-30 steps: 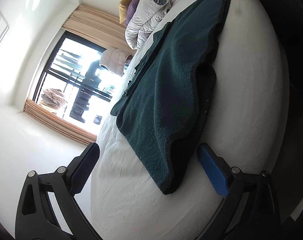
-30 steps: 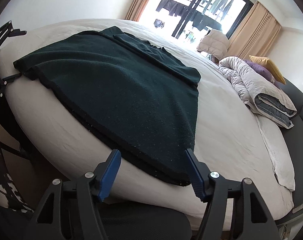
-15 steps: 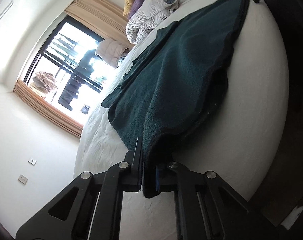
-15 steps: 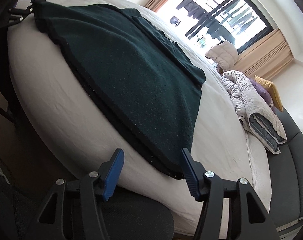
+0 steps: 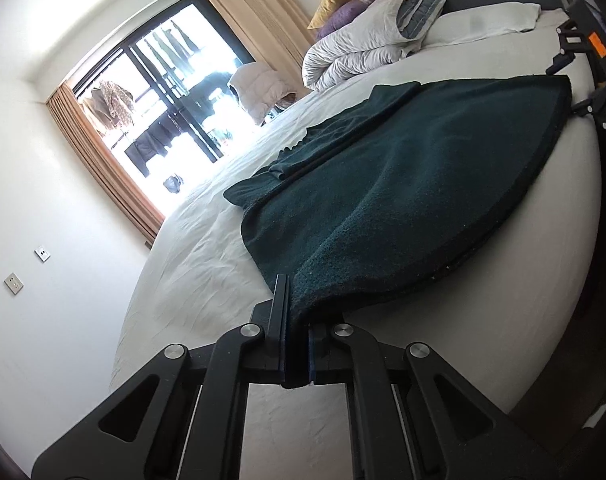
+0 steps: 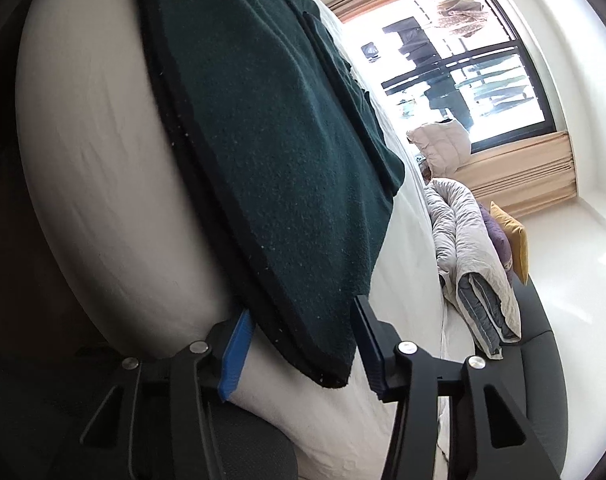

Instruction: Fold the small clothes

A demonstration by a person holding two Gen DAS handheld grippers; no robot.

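A dark green garment [image 5: 403,184] lies spread flat over the white bed [image 5: 207,264], its hem hanging past the mattress edge. The left tongs [image 5: 296,336] are pinched tight on one near corner, which hides the cloth between the pads. The right tongs [image 6: 299,344] stand wide, straddling the other corner [image 6: 327,360] without gripping it. The garment's far end is partly cut off. A folded quilt [image 6: 475,264] sits beyond.

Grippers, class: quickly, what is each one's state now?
Left tool: shut on the green garment corner.
Right tool: open, straddling the garment's other corner.
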